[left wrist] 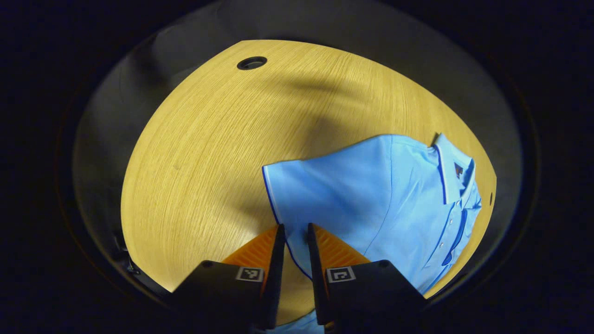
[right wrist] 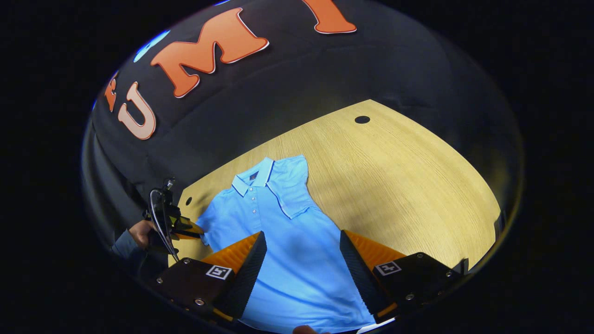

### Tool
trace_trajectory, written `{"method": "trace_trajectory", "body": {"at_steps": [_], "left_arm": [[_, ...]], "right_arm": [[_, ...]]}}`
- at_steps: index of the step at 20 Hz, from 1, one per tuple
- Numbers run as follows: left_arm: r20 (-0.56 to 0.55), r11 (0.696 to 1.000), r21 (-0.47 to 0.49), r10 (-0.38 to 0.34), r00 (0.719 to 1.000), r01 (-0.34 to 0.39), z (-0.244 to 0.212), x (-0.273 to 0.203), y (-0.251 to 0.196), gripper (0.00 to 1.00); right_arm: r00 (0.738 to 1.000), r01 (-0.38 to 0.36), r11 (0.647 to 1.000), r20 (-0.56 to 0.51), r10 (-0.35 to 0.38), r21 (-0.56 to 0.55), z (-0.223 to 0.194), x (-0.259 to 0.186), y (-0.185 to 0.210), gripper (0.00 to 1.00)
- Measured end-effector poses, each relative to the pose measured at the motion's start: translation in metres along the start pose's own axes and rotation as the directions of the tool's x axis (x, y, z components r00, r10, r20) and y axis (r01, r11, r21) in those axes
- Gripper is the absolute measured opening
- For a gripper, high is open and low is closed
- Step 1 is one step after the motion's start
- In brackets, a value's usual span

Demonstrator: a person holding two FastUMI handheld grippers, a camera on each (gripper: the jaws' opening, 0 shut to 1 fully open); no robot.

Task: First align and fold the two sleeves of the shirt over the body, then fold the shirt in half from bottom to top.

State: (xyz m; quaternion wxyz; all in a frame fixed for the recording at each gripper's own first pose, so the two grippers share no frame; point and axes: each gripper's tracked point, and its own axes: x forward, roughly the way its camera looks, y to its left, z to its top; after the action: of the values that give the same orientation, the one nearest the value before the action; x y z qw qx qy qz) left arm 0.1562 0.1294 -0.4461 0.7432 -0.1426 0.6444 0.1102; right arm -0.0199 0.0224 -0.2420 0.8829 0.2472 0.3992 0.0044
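shirt (right wrist: 297,241) flat on tabletop (right wrist: 408,176), one sleeve (right wrist: 292,185) folded over body | left gripper (left wrist: 295,232) nearly closed at other sleeve's (left wrist: 315,195) hem, grip unclear | right gripper (right wrist: 301,250) open above body | risk: thin hem slips, fold skews

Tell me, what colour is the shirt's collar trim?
Dark blue trim on the light blue shirt; clearest in the left gripper view.

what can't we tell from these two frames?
- Left gripper view: whether the left gripper actually pinches the sleeve hem; the fingers sit close, the contact is unclear.
- Left gripper view: the shirt hem is cut off by the image's lower edge.
- Right gripper view: the right gripper fingers cover part of the shirt body; the bottom hem is cut off.
- Right gripper view: the placket buttons are too small to count.
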Motion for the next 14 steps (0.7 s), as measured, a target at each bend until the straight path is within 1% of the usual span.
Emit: {"method": "trace_trajectory", "body": {"at_steps": [1,2,3,5,6,8,10,11,14], "left_arm": [[0.019,1.000,-0.002,-0.011,1.000,0.011,0.000,-0.006,-0.005,0.35],[0.003,1.000,0.003,-0.006,1.000,0.006,0.003,-0.016,-0.005,0.25],[0.014,0.999,0.022,-0.026,1.000,0.026,0.000,-0.004,-0.008,0.14],[0.012,0.996,0.036,-0.083,0.996,0.082,-0.002,-0.006,-0.020,0.14],[0.032,0.993,0.046,-0.111,0.993,0.109,0.002,-0.011,-0.027,0.10],[0.082,0.985,0.084,-0.156,0.984,0.149,0.011,-0.025,-0.039,0.10],[0.120,0.981,0.127,-0.163,0.979,0.148,0.018,-0.036,-0.045,0.10],[0.120,0.979,0.150,-0.156,0.981,0.137,0.018,-0.040,-0.047,0.10],[0.132,0.963,0.219,-0.190,0.973,0.158,0.019,-0.052,-0.067,0.10]], "right_arm": [[1.000,-0.003,1.000,0.001,0.003,0.002,0.000,-0.001,-0.001,0.96],[1.000,0.000,1.000,0.002,0.000,0.006,-0.001,-0.002,-0.004,0.96],[1.000,-0.004,1.000,0.002,0.004,0.008,-0.001,-0.003,-0.004,0.96],[1.000,-0.005,1.000,0.005,0.005,0.006,-0.001,-0.006,-0.005,0.96],[1.000,-0.006,1.000,0.008,0.006,0.002,-0.002,-0.008,-0.005,0.96],[1.000,-0.003,1.000,0.010,0.003,-0.002,-0.003,-0.012,-0.007,0.96],[1.000,0.009,1.000,0.002,-0.009,0.003,-0.006,-0.015,-0.011,0.96],[1.000,0.021,1.000,0.000,-0.021,0.006,-0.008,-0.017,-0.014,0.96],[1.000,0.030,0.999,0.007,-0.030,0.010,-0.012,-0.023,-0.015,0.96]]}}
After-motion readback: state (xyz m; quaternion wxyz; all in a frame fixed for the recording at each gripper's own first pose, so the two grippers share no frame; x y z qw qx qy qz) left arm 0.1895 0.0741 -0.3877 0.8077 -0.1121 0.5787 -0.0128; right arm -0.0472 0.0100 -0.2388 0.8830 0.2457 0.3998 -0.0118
